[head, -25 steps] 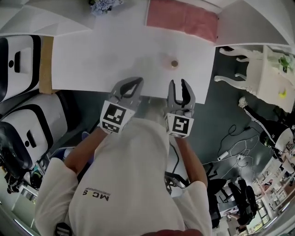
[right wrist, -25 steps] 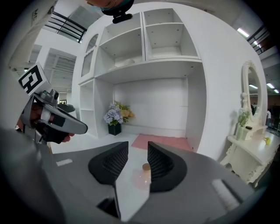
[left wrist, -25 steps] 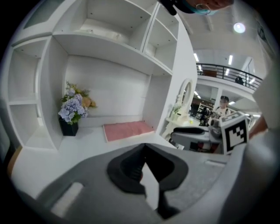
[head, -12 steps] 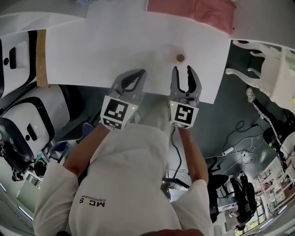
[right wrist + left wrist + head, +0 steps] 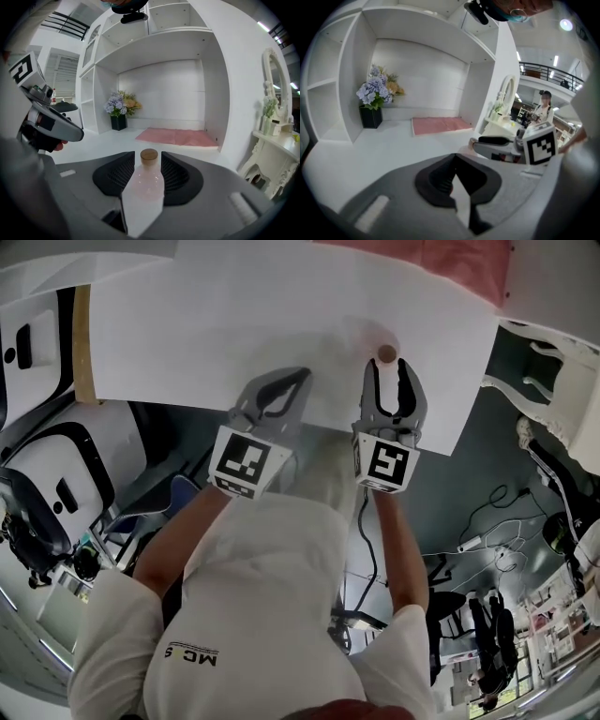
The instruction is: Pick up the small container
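Right gripper (image 5: 388, 381), jaws opening, straddles the cork-topped small container (image 5: 145, 185) on a white table (image 5: 187, 324); left gripper (image 5: 454, 161) stays closed, empty. Shirt (image 5: 262, 596) print partly reads "MC".

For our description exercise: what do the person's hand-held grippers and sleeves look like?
Left hand-held gripper and right hand-held gripper: grey, black ribbed pads, each with a white marker cube. The right's jaws are opening, small container between them. Sleeves: short, white.
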{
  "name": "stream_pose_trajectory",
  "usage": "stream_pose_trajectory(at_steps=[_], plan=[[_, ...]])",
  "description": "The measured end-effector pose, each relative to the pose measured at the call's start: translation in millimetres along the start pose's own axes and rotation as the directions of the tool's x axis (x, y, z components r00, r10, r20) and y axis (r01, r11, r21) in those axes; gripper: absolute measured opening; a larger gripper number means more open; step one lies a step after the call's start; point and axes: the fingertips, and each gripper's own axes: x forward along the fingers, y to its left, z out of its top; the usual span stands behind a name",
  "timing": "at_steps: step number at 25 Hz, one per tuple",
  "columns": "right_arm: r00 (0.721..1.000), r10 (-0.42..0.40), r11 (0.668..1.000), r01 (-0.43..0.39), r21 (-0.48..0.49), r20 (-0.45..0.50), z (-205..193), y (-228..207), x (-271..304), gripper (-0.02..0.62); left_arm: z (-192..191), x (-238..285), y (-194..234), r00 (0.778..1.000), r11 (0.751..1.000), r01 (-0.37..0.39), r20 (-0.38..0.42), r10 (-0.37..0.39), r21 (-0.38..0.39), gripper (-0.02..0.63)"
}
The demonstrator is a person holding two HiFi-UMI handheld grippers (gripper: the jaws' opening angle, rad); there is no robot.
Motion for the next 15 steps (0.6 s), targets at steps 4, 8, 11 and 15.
stream_pose_trajectory(at_steps=[4, 8, 11, 15], plan=[[1.000, -0.008, 1.000, 0.008, -0.002, 0.001, -7, -4, 11, 0.173, -5, 6, 7, 1.000, 1.000, -0.011, -0.005, 0.011, -0.004, -0.002], [1.000, -0.008, 1.000, 0.008, -0.013, 0.009, -12, -10, 18, 0.173, -11, 14, 5, 1.000, 1.000, -0.010, -0.011, 0.010, -0.007, -0.002], [1.000, -0.002, 1.000, 0.003, -0.031, 0.028, -12, -12, 22, 0.170, -13, 17, 3, 1.000, 1.000, -0.010, -0.014, 0.010, -0.006, -0.002], [0.999, -0.007, 0.998, 0.010, -0.065, 0.051, -11, -7, 26, 0.132, -20, 16, 7, 1.000, 1.000, -0.017, -0.025, 0.016, -0.012, -0.002]])
